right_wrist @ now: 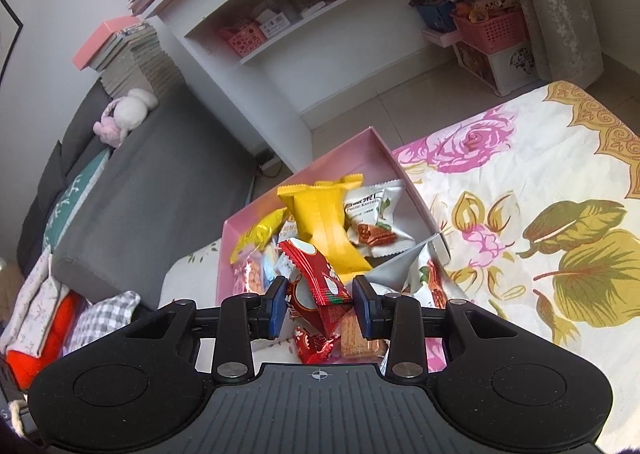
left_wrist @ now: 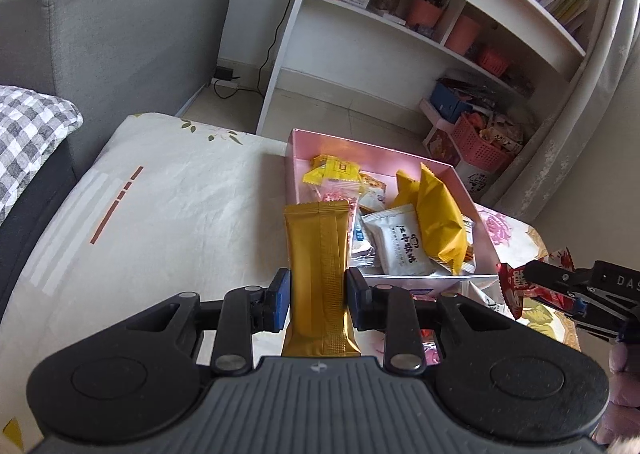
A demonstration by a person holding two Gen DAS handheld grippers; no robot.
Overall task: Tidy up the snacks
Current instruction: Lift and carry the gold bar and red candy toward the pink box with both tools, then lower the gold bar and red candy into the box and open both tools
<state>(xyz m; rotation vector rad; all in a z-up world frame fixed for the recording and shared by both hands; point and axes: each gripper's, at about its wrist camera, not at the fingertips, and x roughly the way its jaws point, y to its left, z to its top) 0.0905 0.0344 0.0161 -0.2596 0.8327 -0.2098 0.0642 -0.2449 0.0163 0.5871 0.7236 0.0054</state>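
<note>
My left gripper is shut on a long gold snack packet, held upright just before the near left corner of the pink box. The box holds several snacks, among them yellow packets and a white one. At the right edge of the left wrist view, my right gripper grips a red snack packet. In the right wrist view my right gripper is shut on that red packet, above the near end of the pink box, with yellow and white packets inside.
The box sits on a flowered cloth over a table. A few loose snacks lie under the right gripper. A grey sofa stands left, white shelves with pink baskets behind.
</note>
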